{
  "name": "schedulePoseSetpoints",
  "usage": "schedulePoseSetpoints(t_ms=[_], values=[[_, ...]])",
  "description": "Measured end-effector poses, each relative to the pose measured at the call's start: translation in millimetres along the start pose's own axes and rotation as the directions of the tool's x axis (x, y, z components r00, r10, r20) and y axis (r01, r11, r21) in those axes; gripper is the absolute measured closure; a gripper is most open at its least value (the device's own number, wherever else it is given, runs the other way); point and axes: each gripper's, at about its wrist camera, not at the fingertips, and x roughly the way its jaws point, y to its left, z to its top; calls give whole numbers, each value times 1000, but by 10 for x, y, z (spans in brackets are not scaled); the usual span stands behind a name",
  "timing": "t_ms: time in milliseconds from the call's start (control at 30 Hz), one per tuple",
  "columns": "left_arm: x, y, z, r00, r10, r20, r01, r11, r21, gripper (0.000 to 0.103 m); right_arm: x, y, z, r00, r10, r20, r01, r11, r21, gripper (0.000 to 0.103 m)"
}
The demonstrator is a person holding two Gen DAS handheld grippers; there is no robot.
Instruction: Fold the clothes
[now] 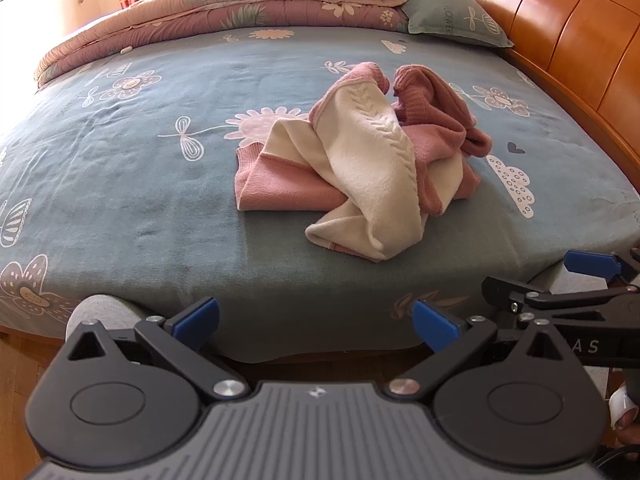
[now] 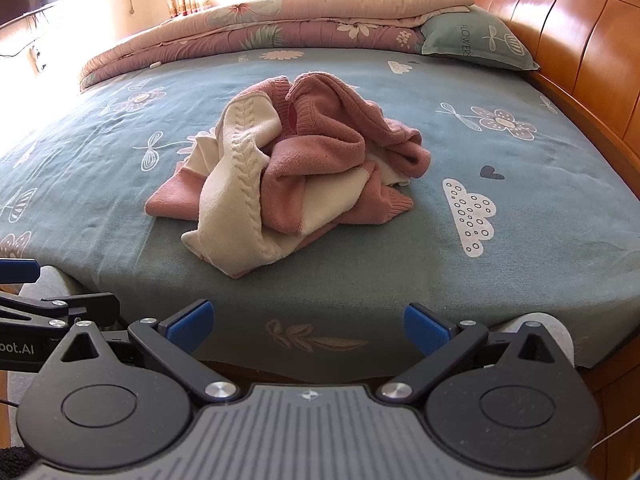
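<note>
A crumpled pink and cream knit sweater (image 1: 360, 160) (image 2: 288, 176) lies in a heap on the blue-grey flowered bed sheet (image 1: 140, 184) (image 2: 500, 152). My left gripper (image 1: 316, 322) hovers at the bed's near edge, short of the heap, jaws wide open and empty. My right gripper (image 2: 308, 326) stands the same way at the near edge, open with nothing between its blue pads. In the left wrist view the right gripper (image 1: 576, 284) shows at the right border; in the right wrist view part of the left one (image 2: 40, 304) shows at the left border.
A folded pink floral quilt (image 1: 240, 4) (image 2: 260, 28) lies along the far side of the bed. A blue-grey pillow (image 1: 452, 20) (image 2: 480, 40) rests by the wooden headboard (image 1: 560, 28) (image 2: 568, 36) on the right. Curtains and a bright window stand behind.
</note>
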Motion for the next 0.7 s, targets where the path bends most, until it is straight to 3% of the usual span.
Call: schedulePoseSetpoints(t_ms=[700], values=[[39,4,2,1000,-4,-3,4,1000,-3,1,10,-2,13,1000,0,-2,0,1000,-2,0]])
